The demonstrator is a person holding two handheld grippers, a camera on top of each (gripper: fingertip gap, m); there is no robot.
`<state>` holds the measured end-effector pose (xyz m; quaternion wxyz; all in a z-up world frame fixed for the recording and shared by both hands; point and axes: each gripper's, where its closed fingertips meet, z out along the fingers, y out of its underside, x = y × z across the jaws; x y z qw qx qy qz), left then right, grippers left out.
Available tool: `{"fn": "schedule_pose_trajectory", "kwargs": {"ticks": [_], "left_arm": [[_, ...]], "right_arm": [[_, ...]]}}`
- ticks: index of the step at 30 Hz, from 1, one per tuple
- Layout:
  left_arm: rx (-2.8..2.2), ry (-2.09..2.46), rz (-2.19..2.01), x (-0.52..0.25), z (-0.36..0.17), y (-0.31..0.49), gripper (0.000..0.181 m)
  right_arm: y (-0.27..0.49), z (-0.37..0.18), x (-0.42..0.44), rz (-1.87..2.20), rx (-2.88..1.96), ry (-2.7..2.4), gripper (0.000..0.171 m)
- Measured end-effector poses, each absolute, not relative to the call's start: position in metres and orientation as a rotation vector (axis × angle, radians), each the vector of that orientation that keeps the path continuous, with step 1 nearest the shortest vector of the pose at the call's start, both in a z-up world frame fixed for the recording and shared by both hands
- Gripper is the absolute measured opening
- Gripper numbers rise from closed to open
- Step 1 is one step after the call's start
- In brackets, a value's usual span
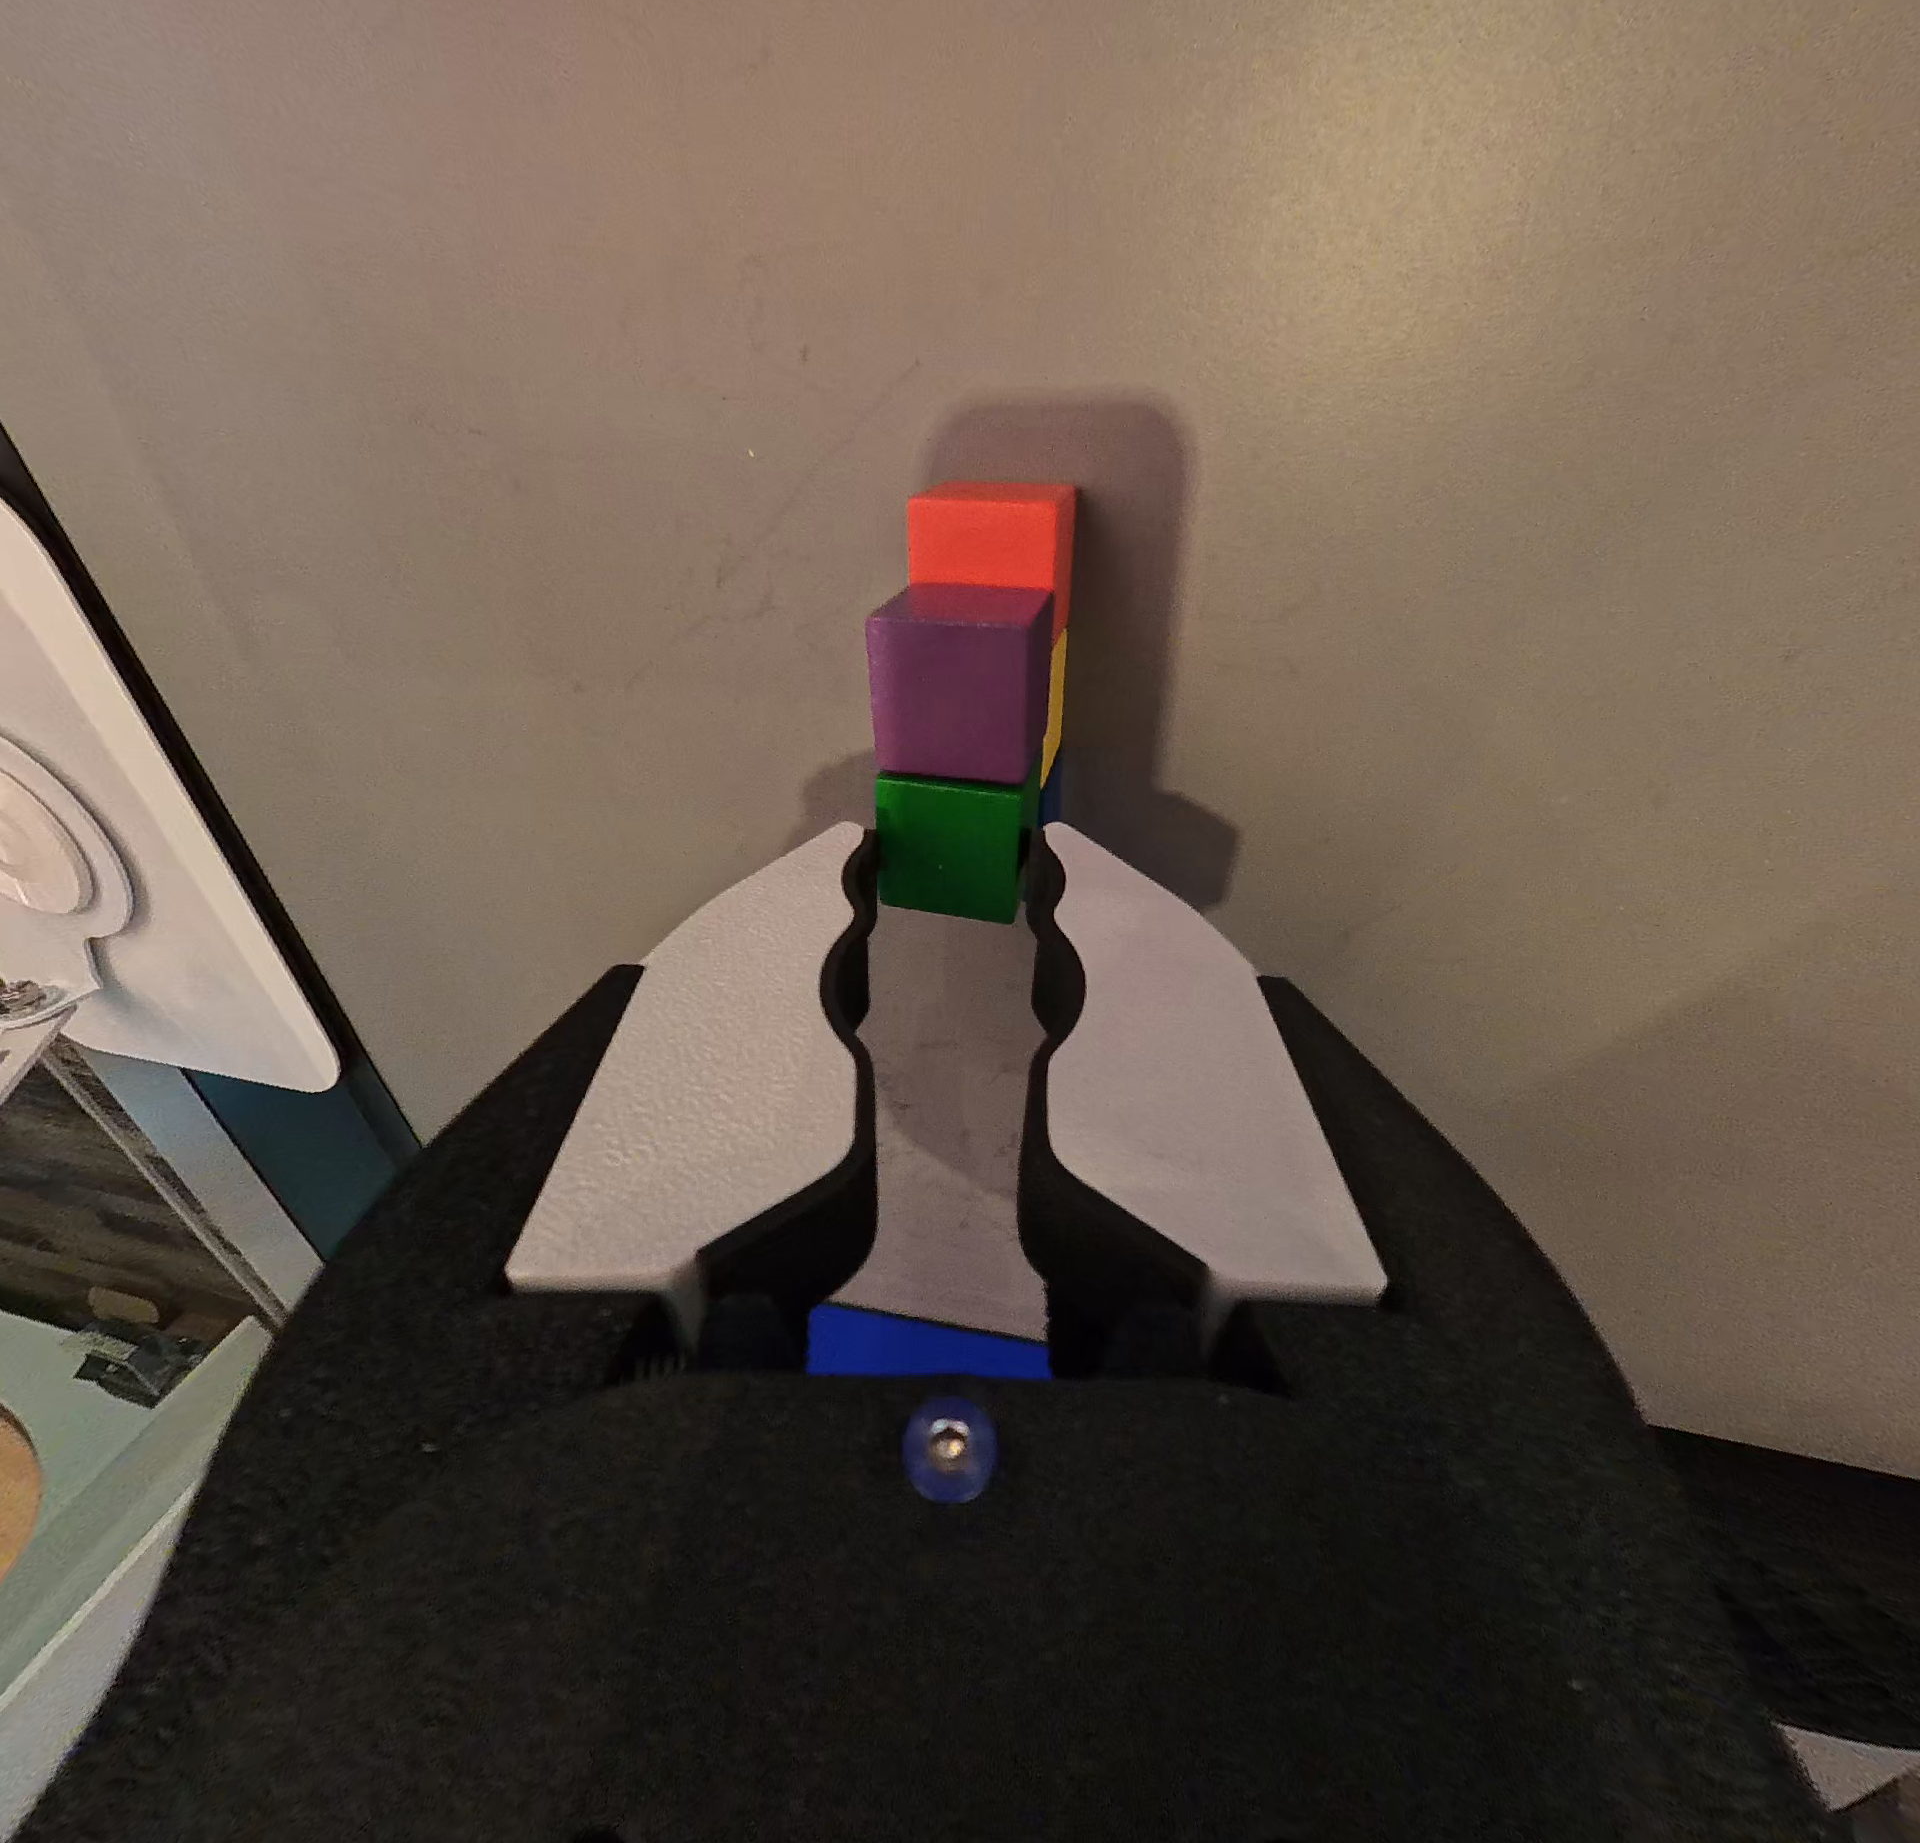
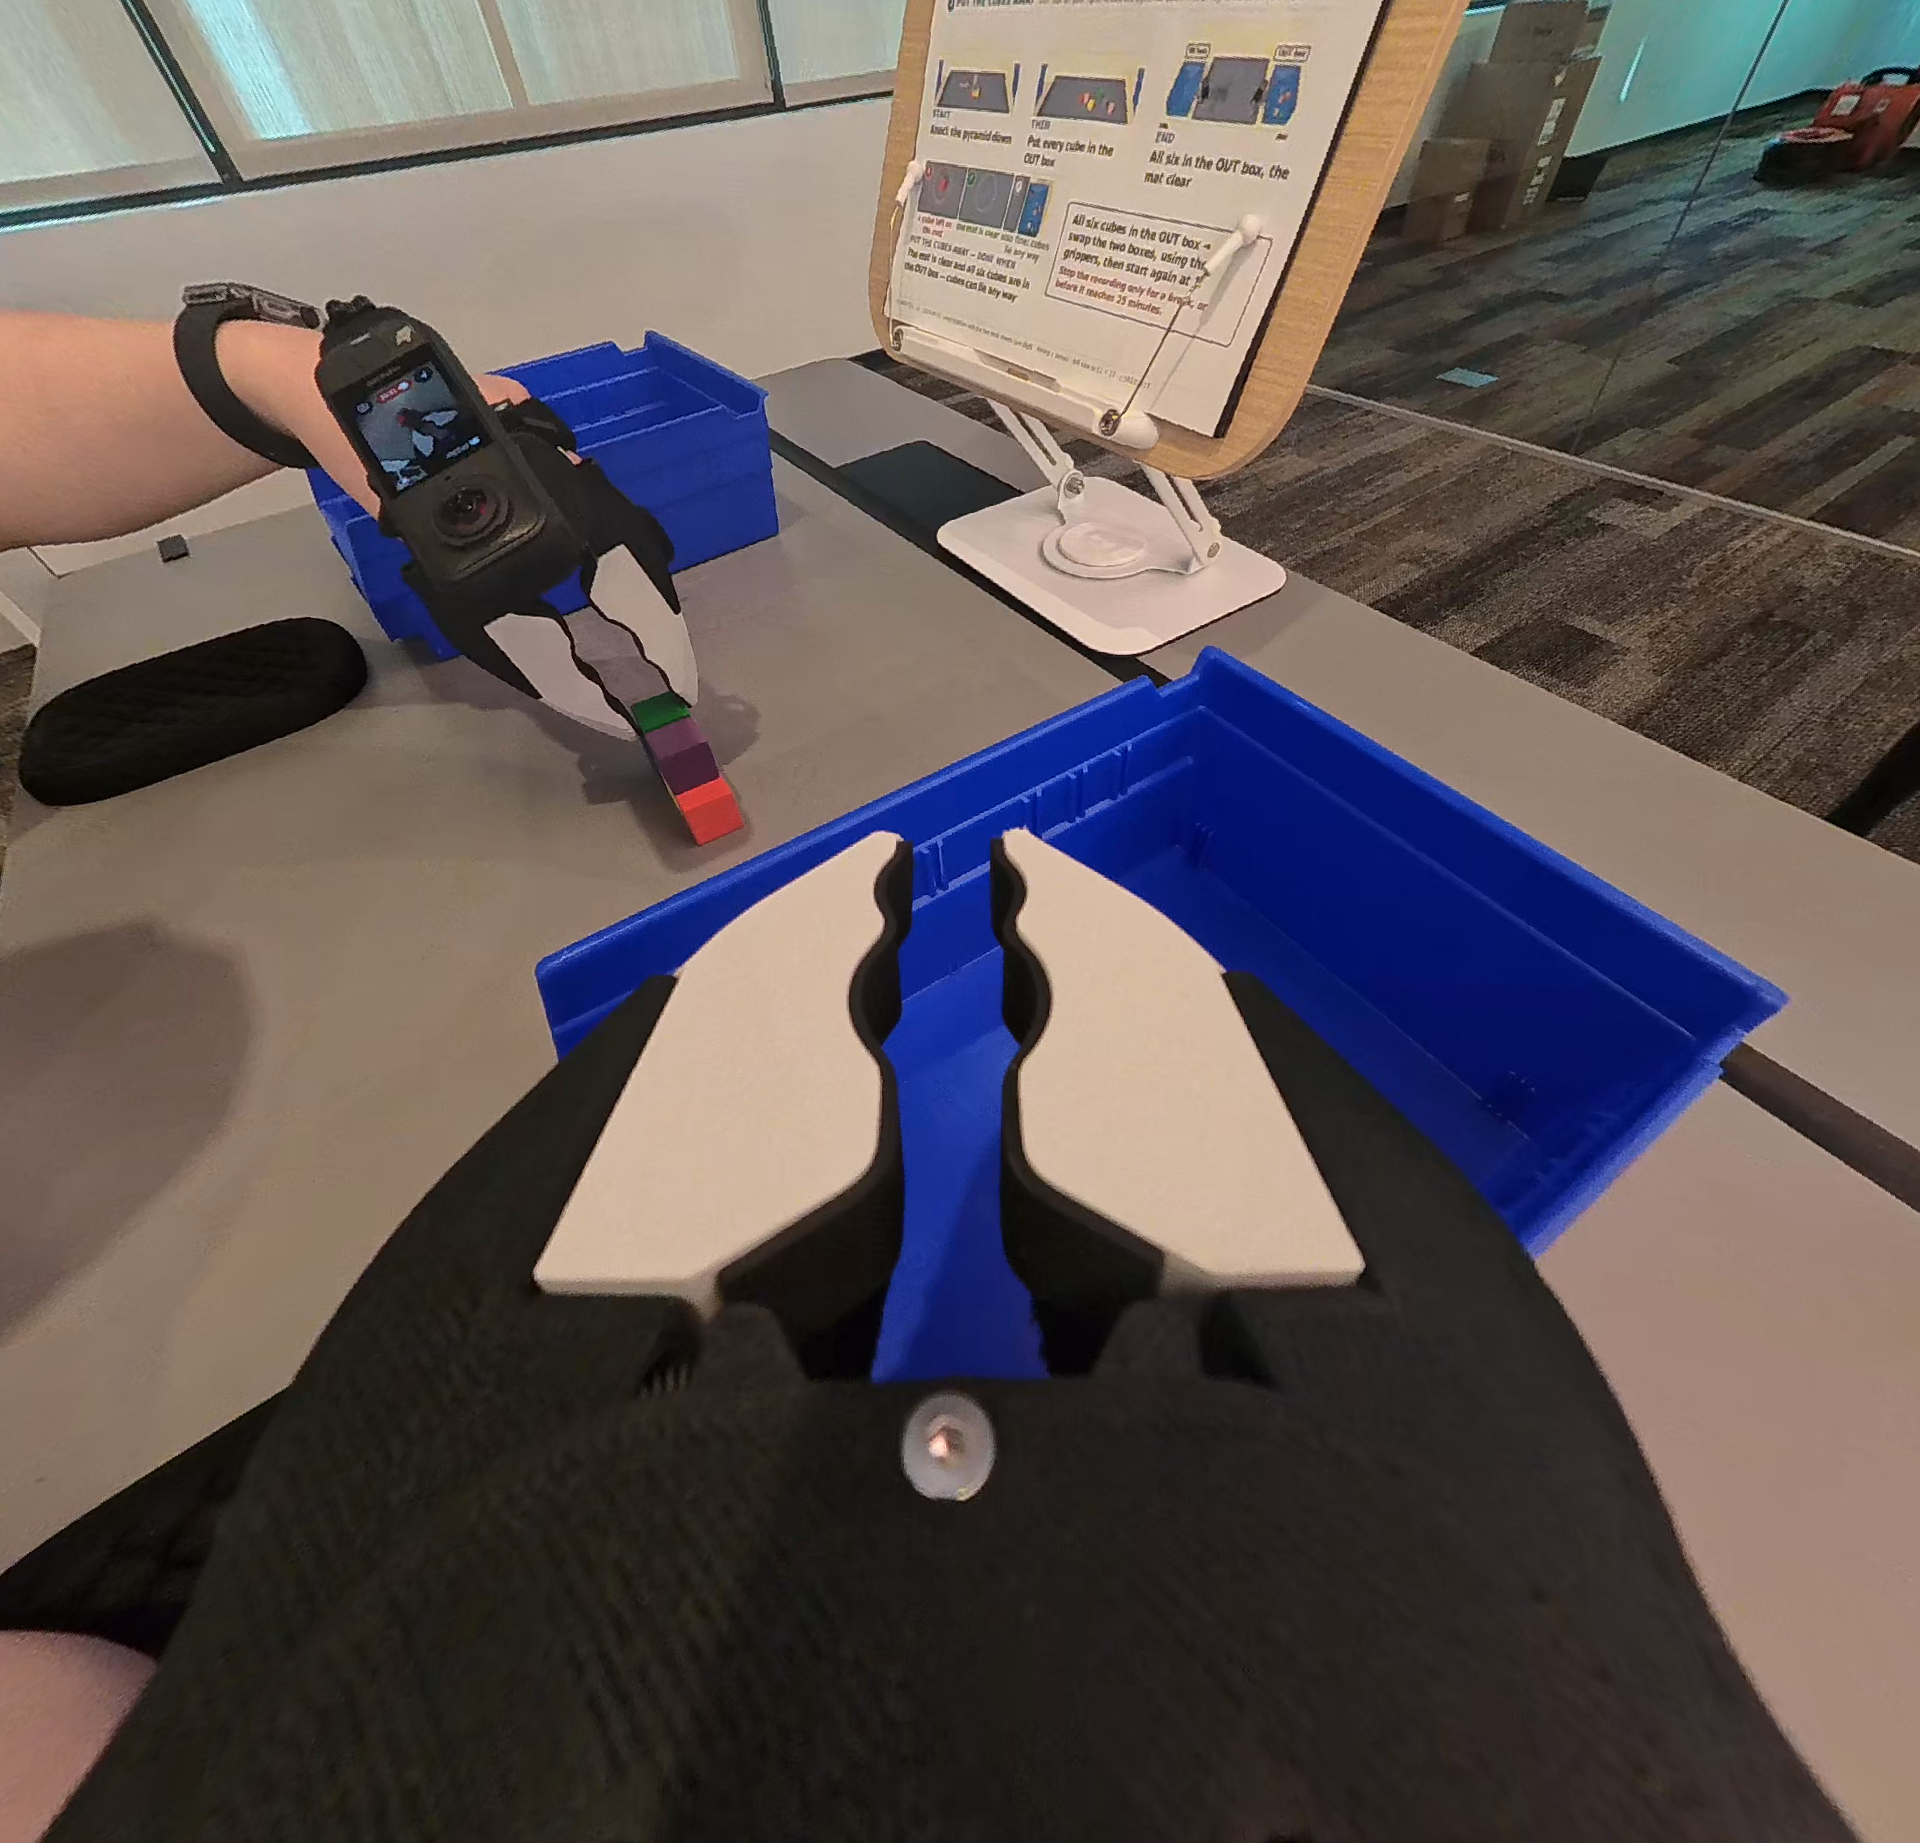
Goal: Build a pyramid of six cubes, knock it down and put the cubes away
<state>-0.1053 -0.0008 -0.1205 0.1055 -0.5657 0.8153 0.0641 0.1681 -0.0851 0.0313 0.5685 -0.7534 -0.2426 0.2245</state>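
My left gripper (image 1: 951, 843) is shut on a green cube (image 1: 948, 858), with the fingertips against its two sides. Just beyond the green cube are a purple cube (image 1: 956, 692) and then a red cube (image 1: 987, 536). Slivers of a yellow cube (image 1: 1055, 692) and a blue cube (image 1: 1051, 796) show on their right. All sit in one tight stepped cluster on the grey mat (image 1: 1351, 443). The right wrist view shows the left gripper (image 2: 660, 718) at the green cube (image 2: 655, 713), with the purple (image 2: 681, 754) and red (image 2: 712, 811) cubes in line. My right gripper (image 2: 948, 843) is empty, with its jaws slightly apart, over a blue bin (image 2: 1455, 858).
That bin holds nothing I can see. A second blue bin (image 2: 675, 422) stands behind the left gripper. A tilted instruction board (image 2: 1122, 183) on a white stand (image 2: 1112, 557) is at the back right. A black cushion (image 2: 187, 702) lies at the left. The grippers' ends are close to 35 cm from one another.
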Motion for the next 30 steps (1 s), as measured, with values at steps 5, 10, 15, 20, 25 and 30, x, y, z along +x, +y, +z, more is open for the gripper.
{"fn": "schedule_pose_trajectory", "kwargs": {"ticks": [5,10,15,20,25,30], "left_arm": [[-1.695,2.386,0.114,-0.100,-0.118,-0.006,0.043],[-1.694,2.317,0.130,-0.102,-0.101,0.004,0.042],[-1.654,2.264,0.230,-0.120,-0.077,0.018,0.040],[-1.736,1.998,0.186,-0.171,-0.001,0.049,0.031],[-1.968,1.627,0.082,-0.271,0.039,0.110,0.035],[-2.149,1.633,-0.071,-0.336,-0.031,0.141,0.036]], "right_arm": [[-0.085,0.029,0.169,0.533,-1.780,-0.568,0.015],[-0.085,0.028,0.168,0.538,-1.782,-0.570,0.015],[-0.085,0.029,0.166,0.544,-1.776,-0.579,0.015],[-0.086,0.033,0.163,0.546,-1.759,-0.589,0.015],[-0.088,0.041,0.158,0.556,-1.729,-0.601,0.015],[-0.088,0.048,0.147,0.569,-1.704,-0.639,0.015]]}}
